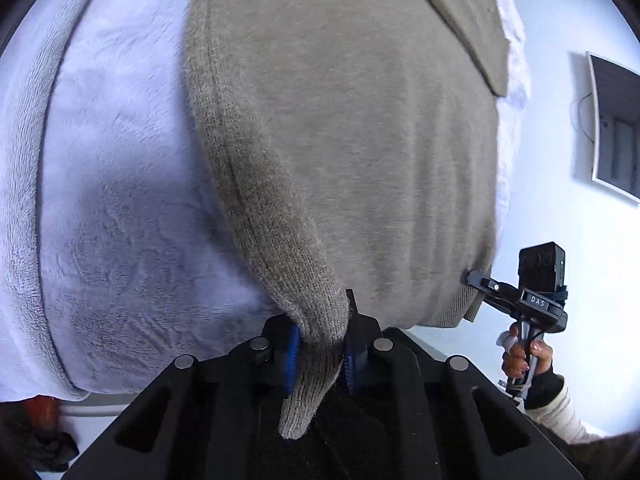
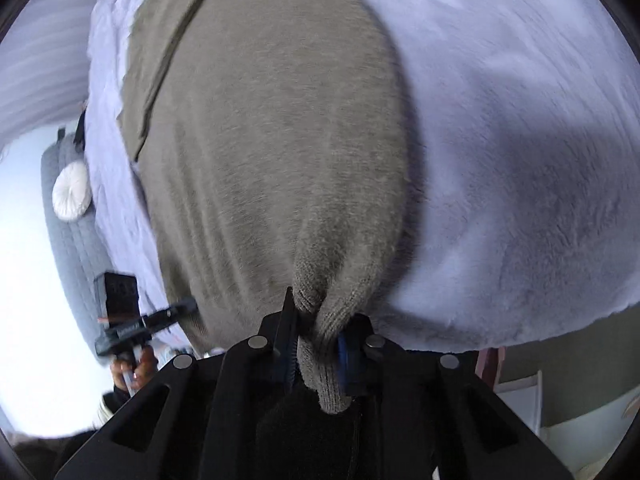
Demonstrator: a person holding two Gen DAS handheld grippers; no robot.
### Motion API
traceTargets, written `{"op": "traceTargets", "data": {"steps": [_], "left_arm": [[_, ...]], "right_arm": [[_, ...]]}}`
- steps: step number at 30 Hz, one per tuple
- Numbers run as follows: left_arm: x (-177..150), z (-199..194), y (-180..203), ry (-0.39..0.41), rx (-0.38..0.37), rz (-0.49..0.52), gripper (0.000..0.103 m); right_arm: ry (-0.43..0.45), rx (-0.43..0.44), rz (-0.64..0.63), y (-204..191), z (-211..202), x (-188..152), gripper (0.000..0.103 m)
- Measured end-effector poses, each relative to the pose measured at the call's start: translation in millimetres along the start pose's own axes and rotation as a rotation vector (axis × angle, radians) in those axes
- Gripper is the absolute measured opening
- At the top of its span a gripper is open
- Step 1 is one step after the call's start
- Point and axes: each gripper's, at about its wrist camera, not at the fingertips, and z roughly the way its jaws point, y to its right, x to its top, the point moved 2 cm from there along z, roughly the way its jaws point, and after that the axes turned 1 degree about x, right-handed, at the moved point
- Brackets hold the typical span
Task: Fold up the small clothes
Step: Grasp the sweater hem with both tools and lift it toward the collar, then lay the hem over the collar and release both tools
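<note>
The left hand-held gripper (image 1: 320, 354) is clamped on a bunched corner of a grey-brown knit garment (image 1: 340, 140), the cloth pinched between its blue pads (image 1: 294, 354) with a ribbed tail hanging back toward the camera at 6 o'clock. From that pinch the garment spreads up and out toward 12 o'clock, filling the middle of the left wrist view, with a folded flap lying across it near 1 o'clock. It rests on a pale lilac plush blanket (image 1: 120, 200) that runs from 7 to 11 o'clock. At 4 o'clock the right hand-held gripper (image 1: 478, 280) grips the garment's other lower corner, and the person's right hand (image 1: 524, 360) holds its handle just below. A dark framed panel (image 1: 616, 128) hangs on the white wall at 3 o'clock. In the right wrist view, the right hand-held gripper (image 2: 318, 354) likewise has its jaws closed on a gathered ribbed corner of the garment (image 2: 272, 140), which fans out toward 12 o'clock over the blanket (image 2: 520, 120) lying from 1 to 4 o'clock. At 8 o'clock the left hand-held gripper (image 2: 188, 306) meets the garment's edge, blurred, with the left hand (image 2: 136, 368) beneath it. A round white cushion (image 2: 72, 192) sits on grey quilted bedding (image 2: 76, 248) at 9 o'clock.
</note>
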Motion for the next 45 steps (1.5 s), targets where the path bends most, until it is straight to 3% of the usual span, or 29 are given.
{"op": "traceTargets", "data": {"steps": [7, 13, 19, 22, 26, 32, 34, 36, 37, 38, 39, 40, 41, 45], "left_arm": [[16, -27, 38, 0.104, -0.097, 0.027, 0.019], [63, -80, 69, 0.291, -0.16, 0.042, 0.019], [130, -134, 87, 0.461, -0.171, 0.04, 0.019], [169, -144, 94, 0.522, -0.147, 0.045, 0.019], [214, -148, 88, 0.576, -0.106, -0.001, 0.019], [273, -129, 74, 0.604, -0.056, -0.071, 0.019], [282, -125, 70, 0.605, 0.029, -0.08, 0.019], [282, -123, 73, 0.612, 0.137, -0.056, 0.02], [281, -122, 74, 0.606, 0.182, -0.031, 0.034], [280, -120, 79, 0.602, 0.262, 0.003, 0.074], [277, -119, 81, 0.617, 0.322, 0.032, 0.087], [273, -119, 84, 0.645, 0.359, 0.075, 0.091], [273, -116, 88, 0.642, 0.379, 0.126, 0.091], [290, -90, 87, 0.541, 0.418, 0.165, 0.091]], "right_arm": [[0.01, 0.258, -0.044, -40, -18, 27, 0.017], [0.085, 0.451, -0.053, -74, -45, 66, 0.017], [0.169, 0.56, -0.099, -108, -76, 132, 0.016], [0.213, 0.56, -0.116, -128, -87, 174, 0.016], [0.235, 0.514, -0.11, -137, -84, 230, 0.016], [0.259, 0.47, 0.006, -112, -68, 289, 0.016], [0.282, 0.443, 0.038, -102, -68, 299, 0.016], [0.305, 0.334, 0.041, -96, -71, 307, 0.02], [0.305, 0.278, 0.017, -98, -72, 308, 0.02], [0.299, 0.211, -0.026, -102, -73, 308, 0.023], [0.297, 0.151, -0.075, -105, -76, 309, 0.038], [0.302, 0.073, -0.132, -111, -78, 307, 0.048], [0.311, -0.006, -0.191, -118, -78, 306, 0.065], [0.299, -0.194, -0.314, -130, -68, 311, 0.067]]}}
